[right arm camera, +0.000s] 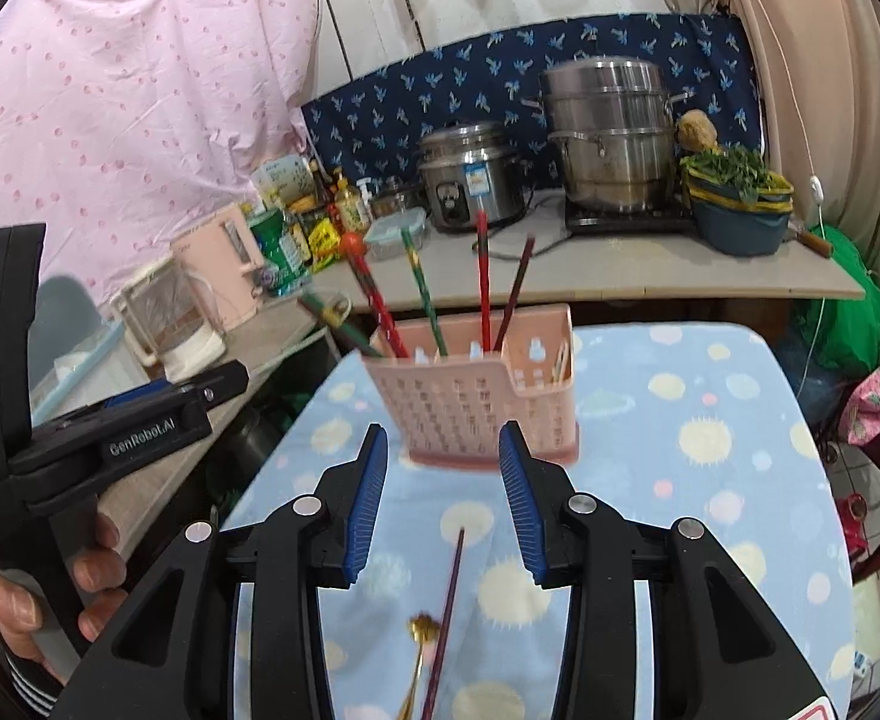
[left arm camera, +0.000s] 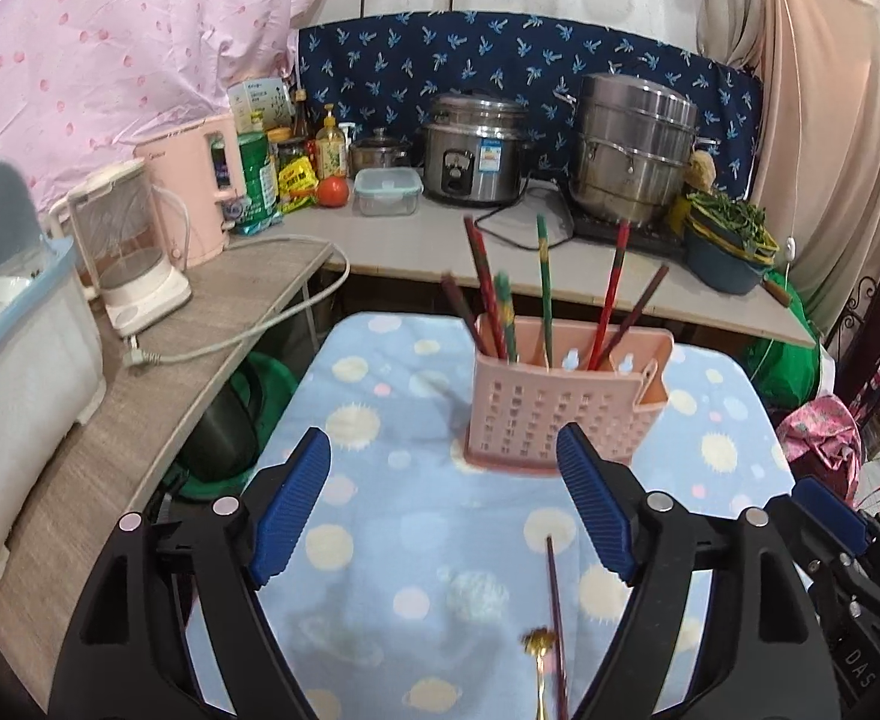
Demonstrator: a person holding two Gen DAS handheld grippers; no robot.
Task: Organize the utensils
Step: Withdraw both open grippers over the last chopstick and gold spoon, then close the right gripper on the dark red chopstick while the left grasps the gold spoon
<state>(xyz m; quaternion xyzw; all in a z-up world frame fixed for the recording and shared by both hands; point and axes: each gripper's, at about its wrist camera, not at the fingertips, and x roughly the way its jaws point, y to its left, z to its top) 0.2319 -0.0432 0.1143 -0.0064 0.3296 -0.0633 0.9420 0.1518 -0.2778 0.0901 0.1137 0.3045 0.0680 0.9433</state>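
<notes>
Left gripper [left arm camera: 443, 456] gaping wide, right gripper [right arm camera: 443, 450] parted more narrowly; neither holding anything. Several chopsticks [left arm camera: 545, 288] already standing in pink basket [left arm camera: 560, 414] at far end of blue spotted cloth [left arm camera: 380, 396]. Left to stow: one dark chopstick [right arm camera: 449, 606] and a gold piece, probably a spoon [right arm camera: 422, 630], lying on cloth near the tongs.

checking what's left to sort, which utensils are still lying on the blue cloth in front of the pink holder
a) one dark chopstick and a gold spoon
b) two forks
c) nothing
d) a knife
a: a dark chopstick and a gold spoon lie on the blue cloth, short of the pink holder.
</notes>
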